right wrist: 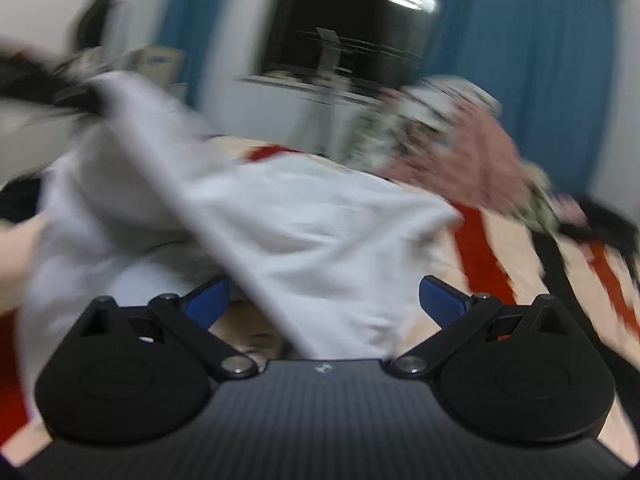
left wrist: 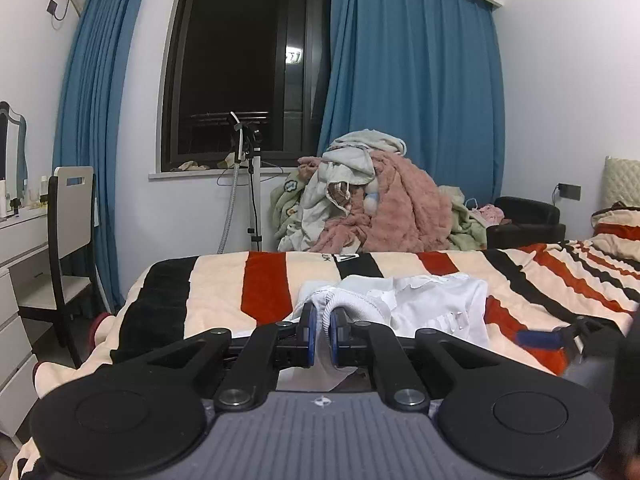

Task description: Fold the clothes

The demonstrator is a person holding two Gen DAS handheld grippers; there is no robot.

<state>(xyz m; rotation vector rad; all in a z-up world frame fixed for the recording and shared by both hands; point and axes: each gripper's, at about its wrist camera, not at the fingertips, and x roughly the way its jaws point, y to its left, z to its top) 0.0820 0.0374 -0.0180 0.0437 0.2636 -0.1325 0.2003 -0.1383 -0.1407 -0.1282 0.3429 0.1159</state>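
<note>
A white garment [left wrist: 432, 304] lies crumpled on the striped bed cover [left wrist: 224, 280]. My left gripper [left wrist: 322, 322] is shut on the garment's ribbed edge, which is pinched between the blue pads [left wrist: 309, 330]. In the right wrist view, which is blurred, the same white garment [right wrist: 280, 220] hangs lifted from the upper left and drapes down between the fingers of my right gripper [right wrist: 324, 300]. That gripper is open, its blue pads [right wrist: 442, 302] wide apart on either side of the cloth. It also shows at the right edge of the left wrist view [left wrist: 540, 338].
A pile of clothes and a pink blanket [left wrist: 400, 204] sits beyond the bed under blue curtains [left wrist: 412, 100]. A chair [left wrist: 68, 224] and white dresser [left wrist: 16, 280] stand at the left. A stand with a hose [left wrist: 252, 184] is by the window. A black seat [left wrist: 528, 216] is at the right.
</note>
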